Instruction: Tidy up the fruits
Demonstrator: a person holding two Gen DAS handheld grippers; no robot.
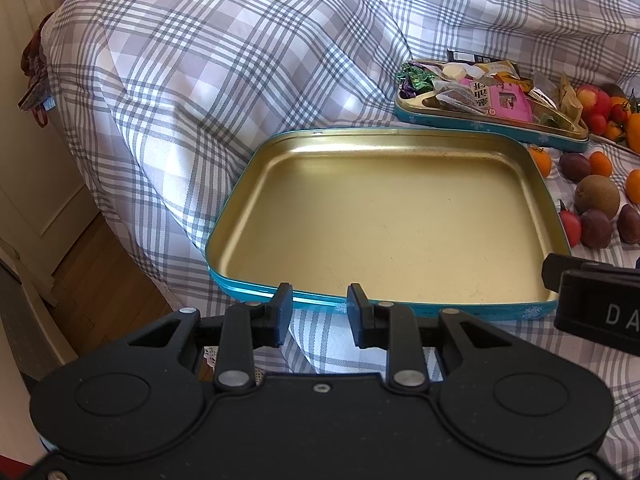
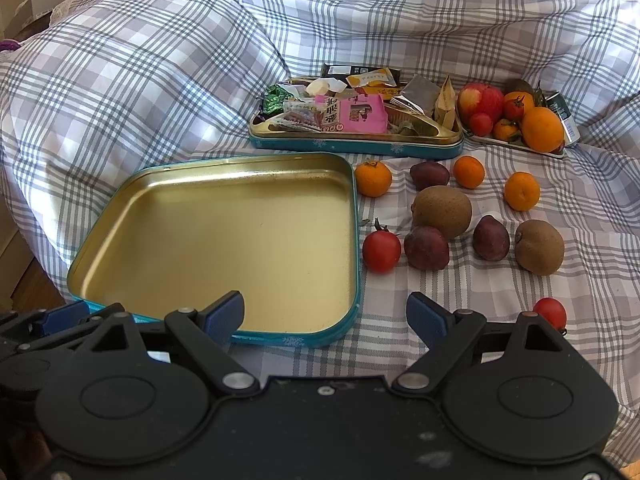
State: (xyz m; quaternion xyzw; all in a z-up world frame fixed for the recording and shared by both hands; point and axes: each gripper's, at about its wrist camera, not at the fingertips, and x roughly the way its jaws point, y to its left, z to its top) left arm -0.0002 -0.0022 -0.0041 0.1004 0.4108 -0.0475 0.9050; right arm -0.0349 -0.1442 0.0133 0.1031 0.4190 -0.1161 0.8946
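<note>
An empty gold tin lid with a teal rim (image 2: 120, 208) lies on the checked bedcover; it also shows in the left wrist view (image 1: 248, 184). Loose fruit lies to its right: small oranges (image 2: 373, 178), kiwis (image 2: 442, 211), dark passion fruits (image 2: 426, 248) and cherry tomatoes (image 2: 381, 251). My left gripper (image 1: 319, 312) is open a little and empty, just before the lid's near rim. My right gripper (image 2: 325, 318) is wide open and empty, over the lid's near right corner.
A teal tin (image 2: 356, 146) full of wrapped snacks stands behind the lid. A white plate (image 2: 516, 142) at the back right holds an apple, oranges and tomatoes. The bed's left edge drops to a wooden floor (image 1: 100, 280).
</note>
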